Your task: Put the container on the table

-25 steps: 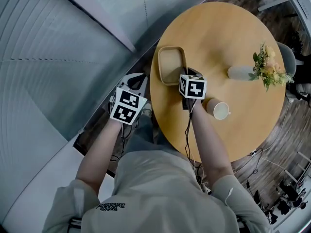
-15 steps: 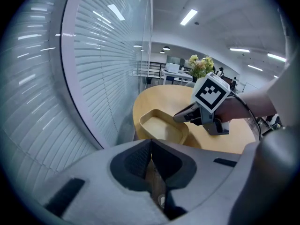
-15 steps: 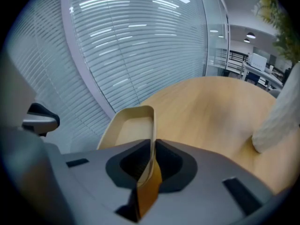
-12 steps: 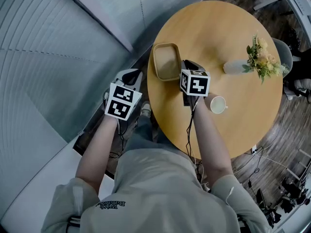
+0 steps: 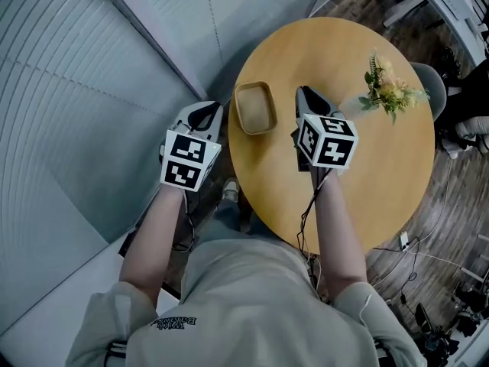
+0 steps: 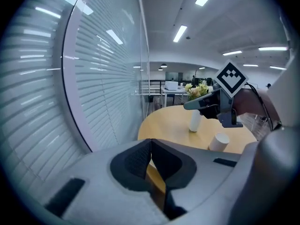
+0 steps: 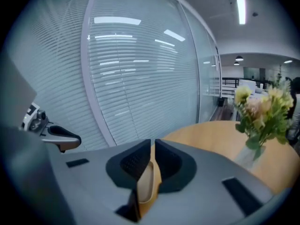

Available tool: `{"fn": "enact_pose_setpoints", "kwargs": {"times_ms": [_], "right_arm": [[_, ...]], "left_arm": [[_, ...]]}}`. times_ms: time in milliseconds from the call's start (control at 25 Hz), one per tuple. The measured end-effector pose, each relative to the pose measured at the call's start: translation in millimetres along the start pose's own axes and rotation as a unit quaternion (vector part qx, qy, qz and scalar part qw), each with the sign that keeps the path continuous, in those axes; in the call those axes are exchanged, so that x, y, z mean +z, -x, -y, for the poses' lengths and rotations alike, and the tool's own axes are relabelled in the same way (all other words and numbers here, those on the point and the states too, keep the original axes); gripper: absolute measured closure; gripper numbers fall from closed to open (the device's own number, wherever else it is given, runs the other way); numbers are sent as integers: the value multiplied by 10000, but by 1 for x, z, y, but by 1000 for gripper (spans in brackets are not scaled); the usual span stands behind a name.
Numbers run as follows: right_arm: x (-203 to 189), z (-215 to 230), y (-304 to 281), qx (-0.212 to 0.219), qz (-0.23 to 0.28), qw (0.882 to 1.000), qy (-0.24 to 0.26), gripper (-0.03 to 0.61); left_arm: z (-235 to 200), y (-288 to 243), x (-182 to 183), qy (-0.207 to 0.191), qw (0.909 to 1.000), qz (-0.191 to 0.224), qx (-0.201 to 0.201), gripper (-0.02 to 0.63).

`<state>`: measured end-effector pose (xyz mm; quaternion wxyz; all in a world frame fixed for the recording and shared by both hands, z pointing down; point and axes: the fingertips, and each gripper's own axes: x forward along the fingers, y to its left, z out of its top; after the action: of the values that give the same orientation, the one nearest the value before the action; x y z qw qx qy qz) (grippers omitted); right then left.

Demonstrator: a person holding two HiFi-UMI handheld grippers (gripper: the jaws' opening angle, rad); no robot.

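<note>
While the one container [image 5: 256, 107] lies flat near the left edge of the round wooden bench [image 5: 367, 167], neither of the two tongs holds it. The right tongs [image 5: 303, 92] hang over the bench just to the container's right and clear of it. Their jaws stand only a narrow slit apart, and the container's tan rim shows through that slit from beyond. The left tongs [image 5: 205, 112] are off the bench, beyond its left edge, with their jaws pressed together at the tips on nothing. One vase [image 6: 194, 121] of flowers [image 5: 388, 90] stands toward the far right edge, and one pale cup [image 6: 219, 141] stands near it.
</note>
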<state>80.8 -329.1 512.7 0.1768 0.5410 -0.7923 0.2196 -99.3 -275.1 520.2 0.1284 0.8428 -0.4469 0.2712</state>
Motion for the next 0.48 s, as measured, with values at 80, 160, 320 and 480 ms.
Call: {"fn": "enact_pose_setpoints", "kwargs": {"times_ms": [80, 160, 320, 480], "right_arm": [[24, 0, 19, -19, 305, 9995, 72, 545], [45, -2, 40, -13, 573, 9982, 183, 545], [79, -10, 82, 99, 1080, 9940, 172, 545], [109, -17, 126, 134, 1573, 9874, 59, 545]], "left_arm": [[0, 11, 19, -105, 9998, 170, 59, 592], [0, 24, 41, -229, 9990, 370, 117, 592], [5, 53, 88, -551, 9948, 836, 184, 592], [17, 91, 133, -1115, 9846, 1300, 339, 592]]}}
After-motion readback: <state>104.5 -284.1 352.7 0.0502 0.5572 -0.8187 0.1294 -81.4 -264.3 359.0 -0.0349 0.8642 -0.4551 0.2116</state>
